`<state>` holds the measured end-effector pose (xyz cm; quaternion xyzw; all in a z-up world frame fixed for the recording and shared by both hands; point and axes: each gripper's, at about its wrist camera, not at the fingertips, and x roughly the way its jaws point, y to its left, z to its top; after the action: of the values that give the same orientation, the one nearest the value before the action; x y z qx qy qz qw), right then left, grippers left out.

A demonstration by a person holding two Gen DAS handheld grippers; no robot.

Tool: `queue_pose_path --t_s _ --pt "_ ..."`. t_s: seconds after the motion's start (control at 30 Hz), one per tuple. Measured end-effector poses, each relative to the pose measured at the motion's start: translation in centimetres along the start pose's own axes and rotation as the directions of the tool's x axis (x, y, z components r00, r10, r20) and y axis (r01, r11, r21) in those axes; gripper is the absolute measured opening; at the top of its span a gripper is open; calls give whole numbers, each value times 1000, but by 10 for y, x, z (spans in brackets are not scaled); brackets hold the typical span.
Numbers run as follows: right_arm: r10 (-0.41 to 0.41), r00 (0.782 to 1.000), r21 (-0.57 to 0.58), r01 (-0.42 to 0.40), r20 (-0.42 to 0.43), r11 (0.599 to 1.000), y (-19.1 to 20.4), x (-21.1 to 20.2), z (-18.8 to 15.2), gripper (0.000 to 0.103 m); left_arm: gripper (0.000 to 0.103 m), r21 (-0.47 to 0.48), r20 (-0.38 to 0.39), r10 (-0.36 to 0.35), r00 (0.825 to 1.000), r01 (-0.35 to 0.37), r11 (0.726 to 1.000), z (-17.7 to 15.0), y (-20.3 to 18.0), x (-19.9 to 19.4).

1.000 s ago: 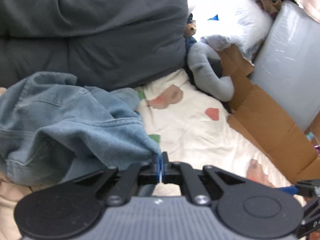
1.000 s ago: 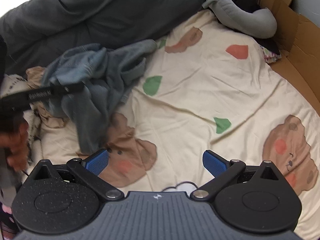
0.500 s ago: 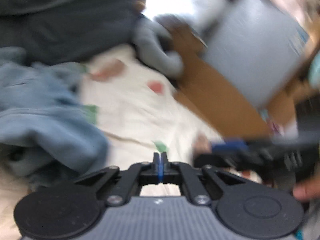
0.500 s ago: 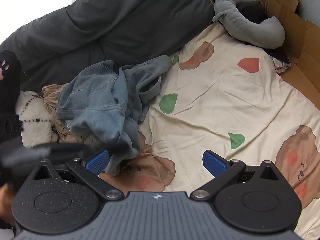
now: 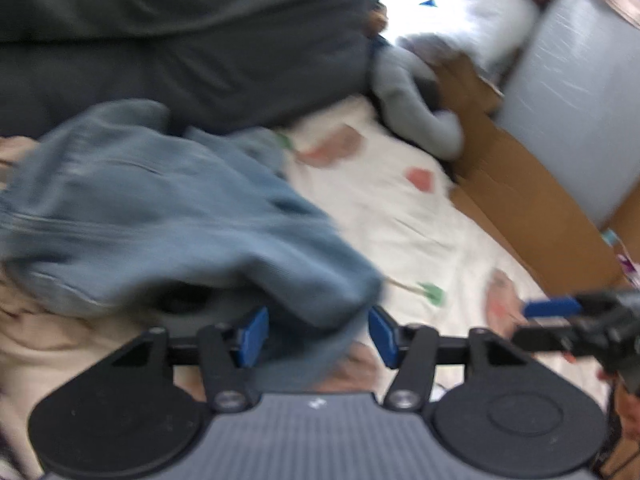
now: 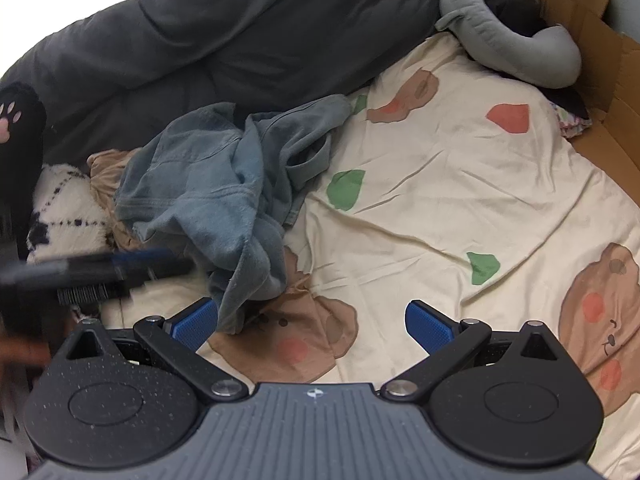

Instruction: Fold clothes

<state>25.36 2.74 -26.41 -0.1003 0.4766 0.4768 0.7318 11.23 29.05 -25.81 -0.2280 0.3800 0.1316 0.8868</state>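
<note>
A crumpled blue denim garment [image 6: 208,184] lies in a heap on the left half of the cream patterned bed sheet [image 6: 440,200]. In the blurred left wrist view its near fold [image 5: 316,312] hangs between the blue pads [image 5: 252,336] of my left gripper [image 5: 316,336]. That gripper's jaws are opening and do not pinch the cloth. From the right wrist view the left gripper [image 6: 160,264] is a blurred dark bar at the heap's near edge. My right gripper [image 6: 312,324] stands open over bare sheet, just right of the garment's lowest corner.
A dark grey duvet [image 6: 240,28] bounds the far side. A grey curved cushion [image 6: 520,52] and cardboard [image 6: 600,64] line the right. Left of the denim lie a beige cloth [image 6: 108,164], a white fuzzy garment [image 6: 60,216] and a black paw-print piece [image 6: 20,120].
The left gripper, earlier shut on a denim corner, swung right, came back to the heap and now has its jaws apart. The denim has slumped into a pile. The right gripper stays open.
</note>
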Motion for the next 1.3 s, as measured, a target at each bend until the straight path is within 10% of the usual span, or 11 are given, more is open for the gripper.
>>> queue_pose_path --t_s 0.23,0.77,1.3 --pt "3 1000 -29 -4 -13 1000 5 4 -1 103 74 -44 16 127 992 -126 991 26 66 -9" --pt "-19 999 -44 18 -36 999 1 5 -9 103 91 1 23 402 915 -402 916 56 163 4" --pt "-24 997 -47 21 -70 999 -5 11 -22 103 98 -53 -19 366 930 -367 929 53 214 42"
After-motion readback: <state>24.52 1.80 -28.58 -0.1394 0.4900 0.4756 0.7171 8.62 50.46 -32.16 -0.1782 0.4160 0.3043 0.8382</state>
